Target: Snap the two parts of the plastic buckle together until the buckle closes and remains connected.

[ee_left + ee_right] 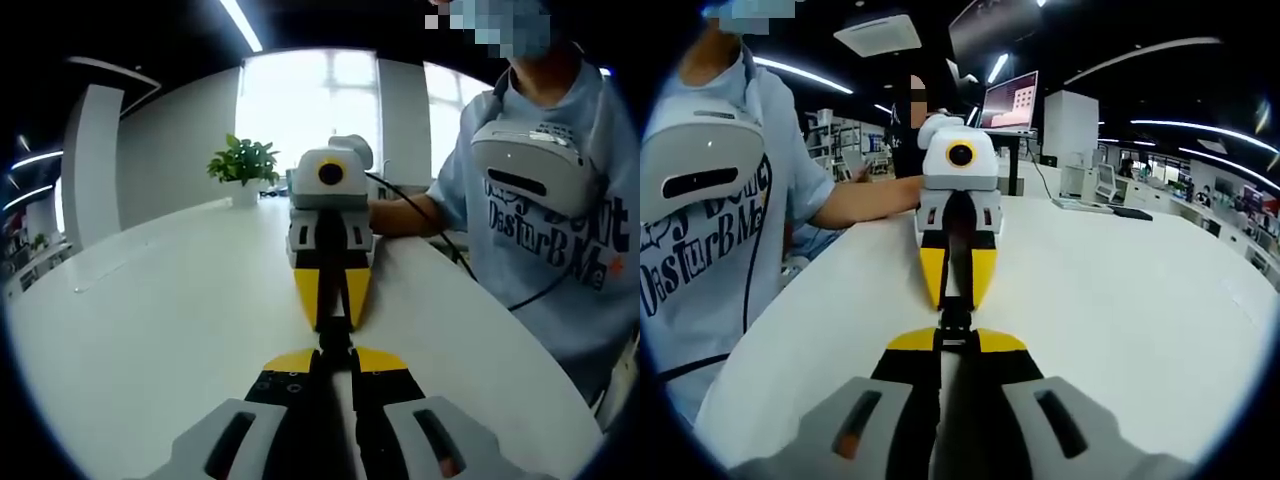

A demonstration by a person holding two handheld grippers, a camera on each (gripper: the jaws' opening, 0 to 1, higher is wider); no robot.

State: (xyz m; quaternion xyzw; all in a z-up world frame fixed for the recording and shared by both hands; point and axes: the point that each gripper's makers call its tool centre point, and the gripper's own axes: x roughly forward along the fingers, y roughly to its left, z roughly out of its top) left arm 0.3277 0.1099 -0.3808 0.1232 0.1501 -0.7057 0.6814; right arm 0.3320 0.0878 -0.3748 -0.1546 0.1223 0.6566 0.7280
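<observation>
My two grippers meet tip to tip over the white table (150, 330). In the left gripper view, my left gripper (335, 358) rises from the bottom with its yellow-tipped jaws shut on a black plastic buckle (335, 338). The right gripper (333, 320) points at it from across and pinches the buckle's other end. In the right gripper view, my right gripper (955, 342) is shut on the black buckle (956, 318), and the left gripper (957, 300) faces it. The small black piece spans the short gap between the tips. I cannot tell whether its two parts are latched.
A person in a light blue T-shirt (560, 230) stands at the table's edge, arms reaching in. A potted plant (243, 163) stands at the far end. A black cable (440, 235) trails across the tabletop. A monitor (1008, 100) and several desks lie beyond the table.
</observation>
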